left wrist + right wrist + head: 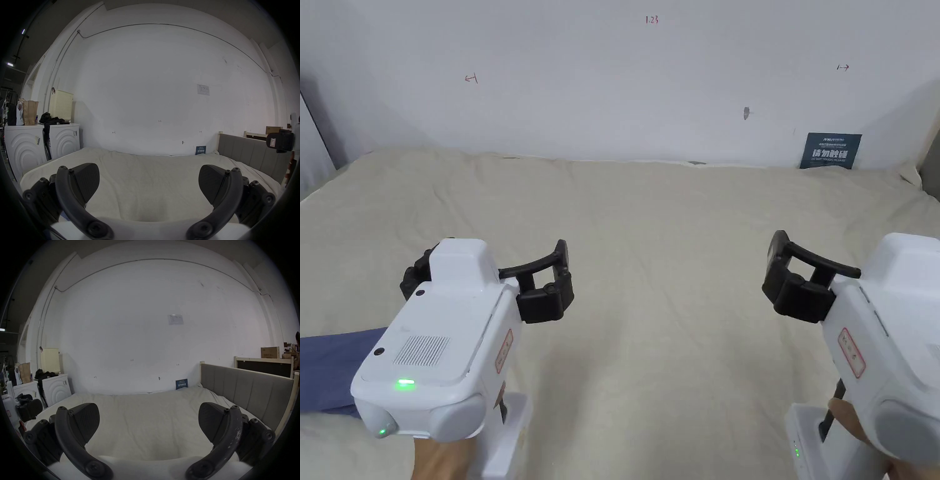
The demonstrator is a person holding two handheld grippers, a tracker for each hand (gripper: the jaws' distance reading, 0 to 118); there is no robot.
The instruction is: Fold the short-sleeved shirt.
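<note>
Blue cloth, presumably the short-sleeved shirt, lies at the left edge of the head view on the cream sheet of the bed, partly hidden behind the body of the left gripper. Which part of the garment this is cannot be told.

Left gripper: held above the sheet, pointed toward the white wall. In the left gripper view both jaws are spread wide, with bare sheet between the pads. Nothing held, nothing touched. In the head view the hand gripping its handle shows at the bottom edge.

Right gripper: held above the sheet on the right side, well apart from the left one, pointed the same way. In the right gripper view its jaws stand equally wide, bare sheet between them, pads clear of everything. Light scuff marks on the right-hand jaw arm.

Both grippers are apart from the blue cloth; the left is the nearer, the cloth lying behind and to the left of its jaws.

A small dark blue sign leans against the wall at the far right of the bed. A grey padded headboard runs along the bed's right side
</note>
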